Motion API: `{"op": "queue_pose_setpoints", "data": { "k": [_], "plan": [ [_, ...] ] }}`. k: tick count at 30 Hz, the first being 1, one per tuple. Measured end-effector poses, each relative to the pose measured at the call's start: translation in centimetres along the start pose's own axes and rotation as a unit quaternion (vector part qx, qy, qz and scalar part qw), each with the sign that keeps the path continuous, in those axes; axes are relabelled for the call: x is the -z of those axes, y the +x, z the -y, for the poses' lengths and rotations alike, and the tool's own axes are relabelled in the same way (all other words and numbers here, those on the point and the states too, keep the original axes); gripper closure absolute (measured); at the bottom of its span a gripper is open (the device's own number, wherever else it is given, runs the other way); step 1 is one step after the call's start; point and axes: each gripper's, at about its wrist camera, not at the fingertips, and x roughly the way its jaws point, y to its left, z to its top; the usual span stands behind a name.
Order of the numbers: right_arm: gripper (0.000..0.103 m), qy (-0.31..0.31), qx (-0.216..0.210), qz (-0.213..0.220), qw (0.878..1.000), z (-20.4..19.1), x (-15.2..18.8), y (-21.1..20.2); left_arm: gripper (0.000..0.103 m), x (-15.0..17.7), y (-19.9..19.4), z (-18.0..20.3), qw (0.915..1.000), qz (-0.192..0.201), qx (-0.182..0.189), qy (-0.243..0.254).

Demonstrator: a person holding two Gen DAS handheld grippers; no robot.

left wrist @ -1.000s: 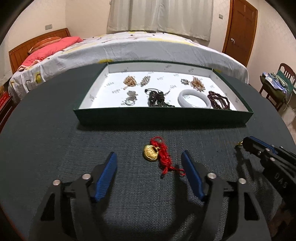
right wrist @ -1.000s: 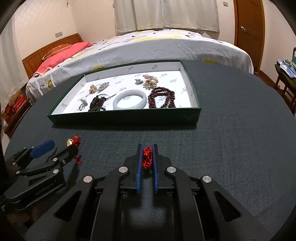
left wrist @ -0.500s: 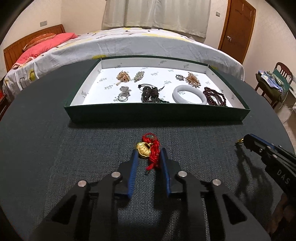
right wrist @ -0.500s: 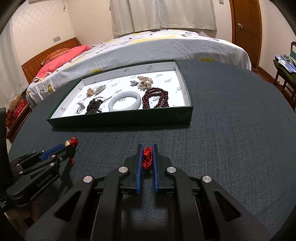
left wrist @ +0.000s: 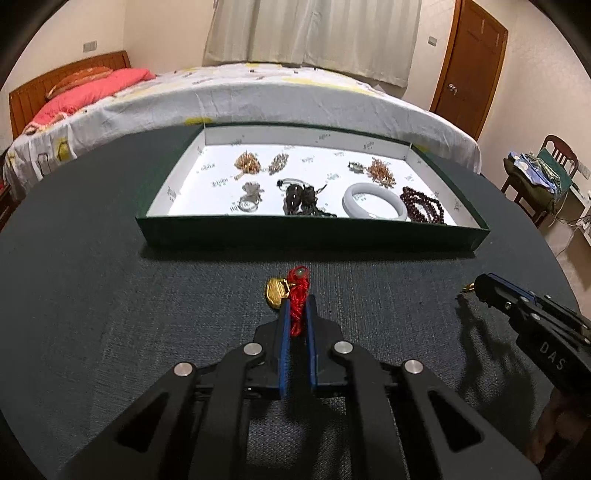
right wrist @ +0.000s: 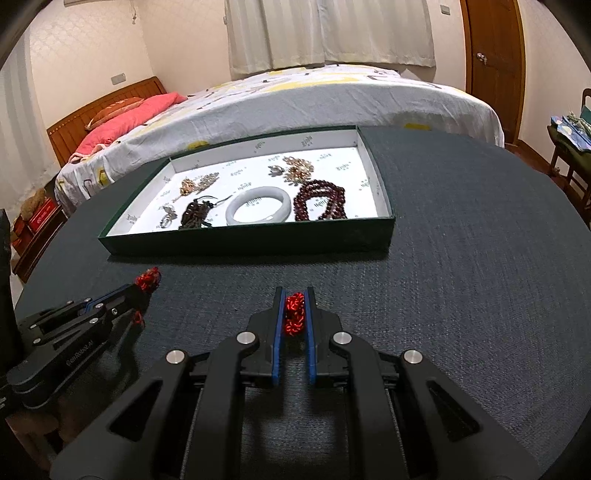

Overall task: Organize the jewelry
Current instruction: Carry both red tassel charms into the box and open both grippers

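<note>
- Left gripper (left wrist: pixel 295 314): fingers, wide apart a second ago, now clamped on the red cord (left wrist: pixel 297 295) of a gold charm (left wrist: pixel 276 291), which rests on the dark surface (left wrist: pixel 110 295) just left of the fingertips.
- Right gripper (right wrist: pixel 294 312): fingers unchanged, clamped on a red beaded piece (right wrist: pixel 294 310).
- Green tray (left wrist: pixel 314 236): beyond both, holding a pale bangle (left wrist: pixel 375 201) and dark red beads (left wrist: pixel 423 205).
- Implication: both pieces are secured; carrying them to the tray likely follows.

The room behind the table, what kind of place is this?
Most likely a home bedroom: a made bed with a pink pillow and wooden headboard, curtains over a window, and a wooden door.
</note>
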Motion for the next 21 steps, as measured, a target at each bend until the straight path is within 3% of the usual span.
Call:
{"op": "queue_pose_setpoints", "data": {
  "k": [13, 21],
  "plan": [
    [0.093, -0.022, -0.012, 0.06, 0.998, -1.6, -1.2, -2.3, 0.095, -1.5, -2.8, -0.1, 0.9977, 0.066, -0.011, 0.015],
    [0.093, -0.04, -0.026, 0.109, 0.993, -3.0, -4.1, -3.1, 0.095, -4.3, -4.0, 0.0, 0.9933, 0.113, -0.006, 0.024]
  ]
}}
